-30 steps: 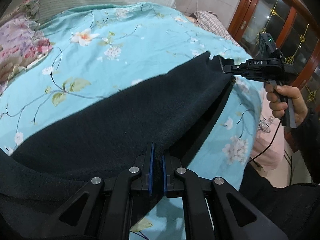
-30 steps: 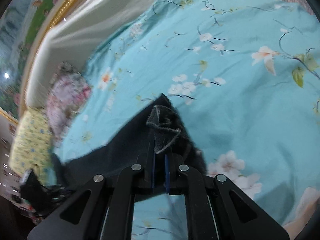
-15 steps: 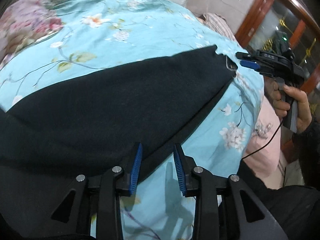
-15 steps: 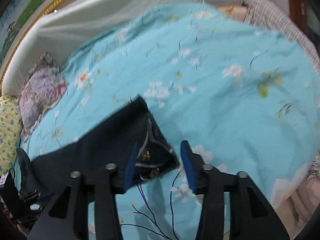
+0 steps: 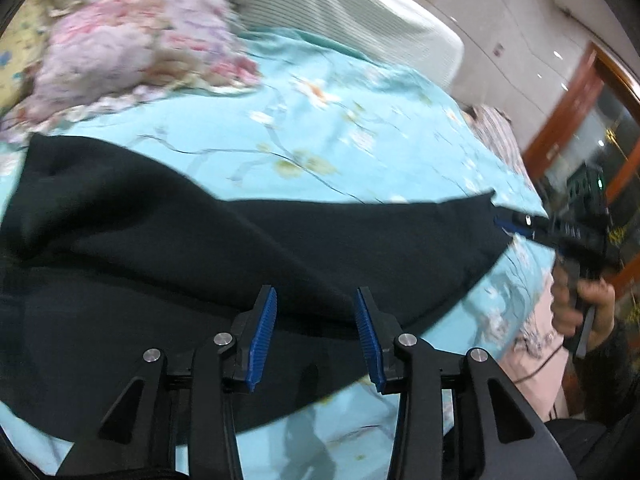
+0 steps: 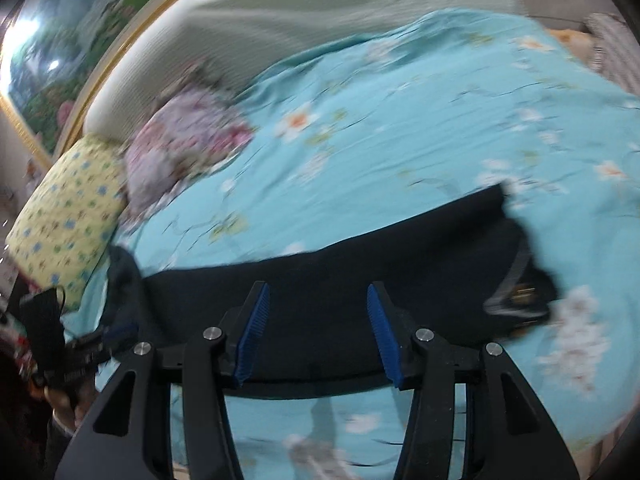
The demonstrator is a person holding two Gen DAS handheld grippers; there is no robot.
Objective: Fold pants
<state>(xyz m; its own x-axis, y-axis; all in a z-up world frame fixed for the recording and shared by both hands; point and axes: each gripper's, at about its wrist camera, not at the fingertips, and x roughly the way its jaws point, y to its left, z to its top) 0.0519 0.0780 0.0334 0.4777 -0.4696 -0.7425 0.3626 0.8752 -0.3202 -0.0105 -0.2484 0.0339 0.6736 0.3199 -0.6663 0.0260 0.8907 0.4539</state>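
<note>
Dark pants [image 5: 168,264] lie stretched flat across the blue floral bedspread [image 5: 320,140]. My left gripper [image 5: 316,336] is open and empty, just above the pants' near edge. My right gripper [image 6: 318,336] is open and empty over the middle of the pants [image 6: 360,264]; their waistband end with a grey strip and metal button [image 6: 516,292] lies to the right. The right gripper also shows in the left wrist view [image 5: 516,226], at the pants' far end. The left gripper shows in the right wrist view [image 6: 104,336], at far left.
A pink floral pillow [image 5: 132,44] and a yellow patterned pillow [image 6: 64,216] lie at the head of the bed by a pale headboard [image 6: 320,20]. A wooden glass-door cabinet [image 5: 592,128] stands beyond the bed's right side. A pink cloth [image 5: 532,344] hangs at the bed's edge.
Both grippers let go of the pants and opened wide. The pants now lie flat on the bedspread, and both grippers have pulled back from the fabric's ends.
</note>
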